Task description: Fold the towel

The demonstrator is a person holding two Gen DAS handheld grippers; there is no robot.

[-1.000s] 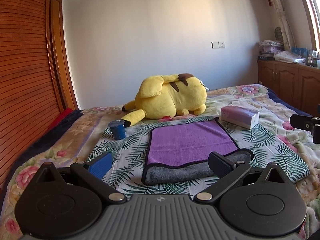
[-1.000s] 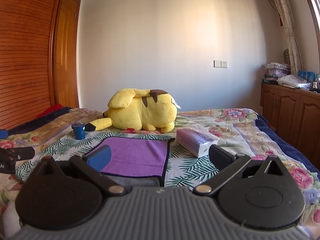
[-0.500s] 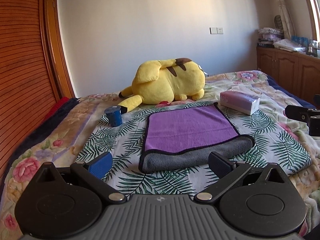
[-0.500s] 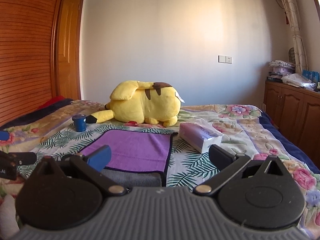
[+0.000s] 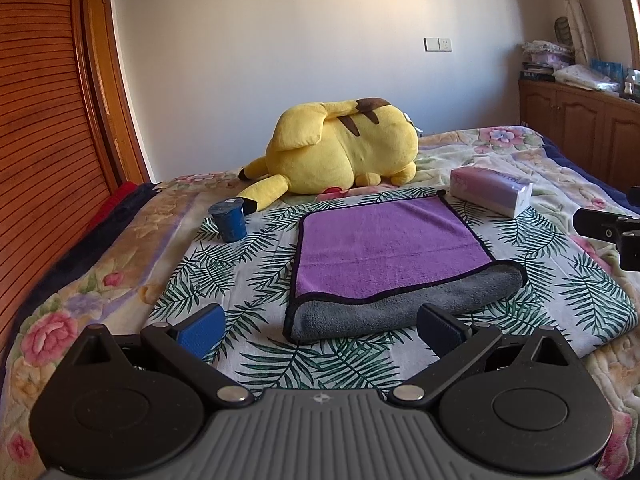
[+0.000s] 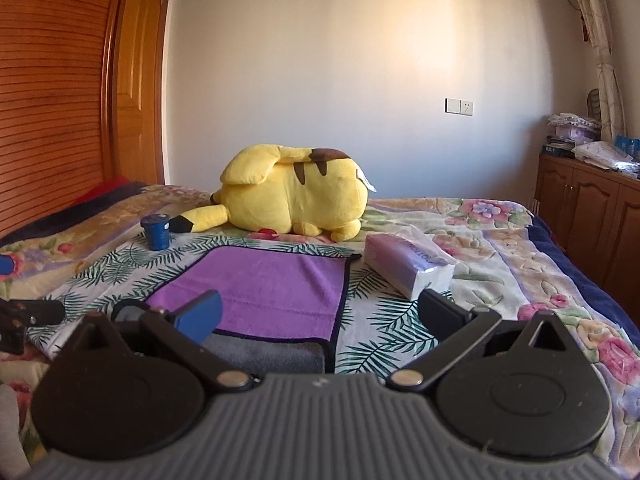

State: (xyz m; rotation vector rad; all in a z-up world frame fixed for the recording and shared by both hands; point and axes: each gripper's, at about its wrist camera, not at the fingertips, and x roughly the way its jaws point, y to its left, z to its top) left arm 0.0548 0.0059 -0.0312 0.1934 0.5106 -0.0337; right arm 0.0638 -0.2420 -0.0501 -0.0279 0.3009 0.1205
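Observation:
A purple towel (image 5: 384,240) with a grey underside lies on the bed, its near edge rolled over so the grey side (image 5: 400,304) shows. It also shows in the right wrist view (image 6: 264,284). My left gripper (image 5: 320,326) is open and empty, just in front of the towel's near folded edge. My right gripper (image 6: 320,314) is open and empty, over the towel's near right corner. The right gripper shows at the right edge of the left wrist view (image 5: 612,236).
A yellow plush toy (image 5: 340,148) lies behind the towel. A blue cup (image 5: 230,220) stands to the towel's left. A tissue pack (image 5: 490,192) lies at its far right. A wooden wardrobe (image 5: 44,140) is on the left, a cabinet (image 5: 580,132) on the right.
Both grippers rose and tilted down slightly, so the towel sits lower and closer in view. The towel has not moved. Both grippers stay open.

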